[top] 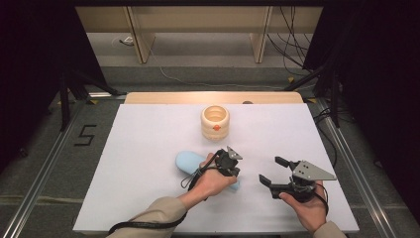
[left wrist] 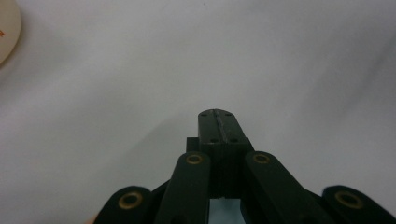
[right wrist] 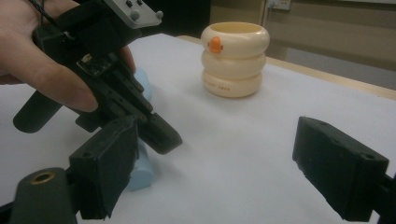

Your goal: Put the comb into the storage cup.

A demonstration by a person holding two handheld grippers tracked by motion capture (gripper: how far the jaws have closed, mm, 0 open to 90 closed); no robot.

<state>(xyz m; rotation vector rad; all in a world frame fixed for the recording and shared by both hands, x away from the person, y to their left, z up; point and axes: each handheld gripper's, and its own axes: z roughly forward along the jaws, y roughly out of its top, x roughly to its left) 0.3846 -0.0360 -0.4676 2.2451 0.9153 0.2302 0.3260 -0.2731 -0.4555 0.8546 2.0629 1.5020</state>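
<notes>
The left gripper (top: 234, 167), jaws pressed together and empty, hangs just over the pale blue object (top: 190, 161) lying on the white counter (top: 148, 148). The right gripper (top: 273, 171) waits beside, jaws apart. With closed jaws, the left gripper may only push the object aside, not grasp it.

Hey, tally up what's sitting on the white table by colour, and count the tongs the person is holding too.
Cream: 1, the ringed cup
Light blue: 1, the oblong thing lying under the left tongs
Black tongs: 2, the left tongs with jaws shut, the right tongs with jaws open
Total: 4
</notes>
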